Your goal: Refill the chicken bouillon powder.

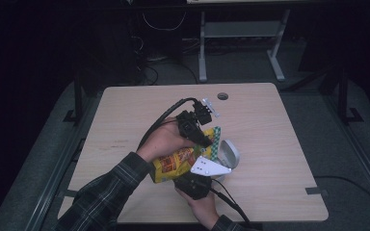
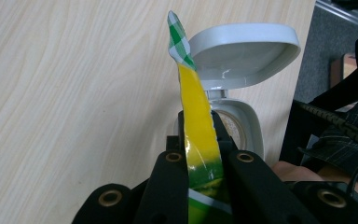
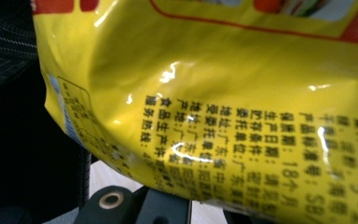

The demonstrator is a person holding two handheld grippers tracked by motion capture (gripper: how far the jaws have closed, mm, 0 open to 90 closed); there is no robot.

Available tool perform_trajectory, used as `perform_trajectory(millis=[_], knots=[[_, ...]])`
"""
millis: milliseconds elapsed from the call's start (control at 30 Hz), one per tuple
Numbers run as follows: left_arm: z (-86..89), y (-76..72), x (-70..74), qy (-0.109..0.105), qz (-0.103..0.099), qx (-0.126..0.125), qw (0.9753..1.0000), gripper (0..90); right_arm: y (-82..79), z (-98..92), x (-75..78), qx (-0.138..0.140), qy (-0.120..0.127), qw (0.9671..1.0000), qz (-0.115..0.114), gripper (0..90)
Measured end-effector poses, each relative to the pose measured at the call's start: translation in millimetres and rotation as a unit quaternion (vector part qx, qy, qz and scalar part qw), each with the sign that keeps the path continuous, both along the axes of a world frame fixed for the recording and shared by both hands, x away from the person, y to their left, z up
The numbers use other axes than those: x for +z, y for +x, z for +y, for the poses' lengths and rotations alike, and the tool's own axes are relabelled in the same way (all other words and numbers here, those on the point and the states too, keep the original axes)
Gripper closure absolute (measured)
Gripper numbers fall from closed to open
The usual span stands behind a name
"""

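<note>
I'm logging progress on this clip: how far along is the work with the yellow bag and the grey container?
Done: the grey container stands on the table with its hinged lid flipped open. In hand: the left tongs are shut on the yellow bag at its top edge, held above the container; the right tongs are at the bag's lower end, grip unclear. Left: nothing visibly pours yet.

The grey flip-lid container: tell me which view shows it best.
The left gripper view. There the grey container stands behind the yellow bag's pinched edge, lid flipped open, mouth partly visible. In the high view it is small, partly covered by the right gripper. The right gripper view faces the bag's printed side.
</note>
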State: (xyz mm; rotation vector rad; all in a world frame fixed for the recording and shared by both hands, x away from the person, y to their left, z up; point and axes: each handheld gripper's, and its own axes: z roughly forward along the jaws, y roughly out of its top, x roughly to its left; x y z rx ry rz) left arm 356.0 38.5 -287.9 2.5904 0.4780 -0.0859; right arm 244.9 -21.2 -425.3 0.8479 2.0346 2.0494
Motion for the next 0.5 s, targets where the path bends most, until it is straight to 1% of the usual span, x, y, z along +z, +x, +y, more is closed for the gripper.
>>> perform_trajectory(millis=[200, 300, 467, 500], knots=[[8.3, -2.2, 2.5, -0.021, 0.001, 0.000, 0.9998, 89.3, 0.1, 0.6, -2.6, 0.001, -0.015, 0.9999, -0.003, 89.8], [15.2, -4.2, 6.2, -0.041, 0.003, 0.000, 0.9992, 89.3, 0.2, 0.4, -4.1, 0.001, -0.019, 0.9998, 0.000, 89.8], [27.2, -8.2, 12.1, -0.061, 0.006, -0.011, 0.9981, 89.4, 0.0, 0.9, -7.2, 0.002, -0.021, 0.9997, 0.011, 89.8], [30.7, -8.5, 13.2, -0.066, 0.007, -0.018, 0.9976, 89.4, 0.1, 1.0, -7.5, 0.002, -0.022, 0.9997, 0.011, 89.8]])
